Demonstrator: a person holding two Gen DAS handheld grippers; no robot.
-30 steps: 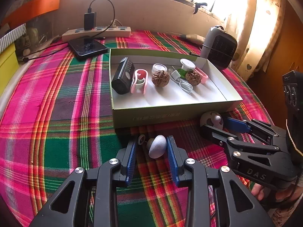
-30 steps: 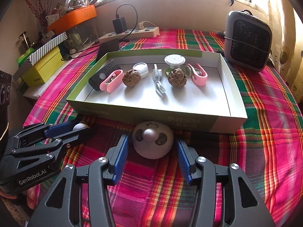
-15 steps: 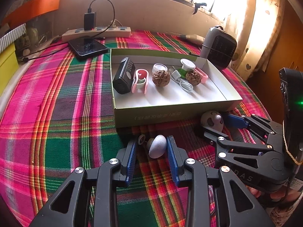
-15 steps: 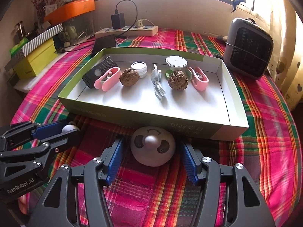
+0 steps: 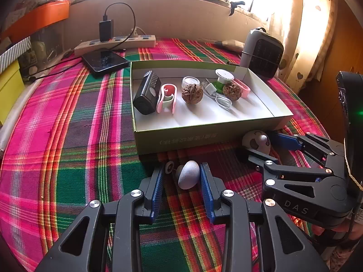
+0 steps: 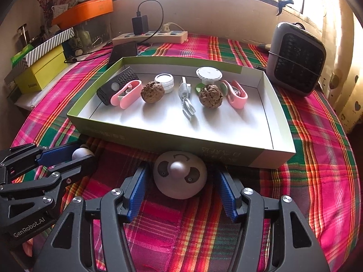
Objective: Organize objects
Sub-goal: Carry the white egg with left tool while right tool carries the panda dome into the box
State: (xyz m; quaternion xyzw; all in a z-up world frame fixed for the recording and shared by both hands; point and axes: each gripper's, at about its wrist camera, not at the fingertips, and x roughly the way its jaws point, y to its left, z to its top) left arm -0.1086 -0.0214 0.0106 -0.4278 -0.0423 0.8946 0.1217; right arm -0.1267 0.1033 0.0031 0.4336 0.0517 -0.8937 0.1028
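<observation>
Left gripper (image 5: 181,176) fingers spread astride small grey knob (image 5: 188,174); right gripper (image 6: 180,181) fingers, just opening, spread around panda-faced dome (image 6: 180,178); both positioned just near of box (image 6: 172,139), likely for boxing.

The tall near wall of the shallow green cardboard box (image 6: 172,139) blocks my way at twelve o'clock. Inside it, the near half of the white floor lies bare; the far half is crowded with two brown walnuts (image 6: 152,92), pink clips (image 6: 126,93) and a black ribbed device (image 6: 118,85). At two o'clock a grey boxy heater (image 6: 296,59) stands just beside the box corner. At nine o'clock my left gripper (image 6: 84,151) sits near (little room between us). Open plaid tablecloth (image 6: 317,149) runs free at three o'clock.
</observation>
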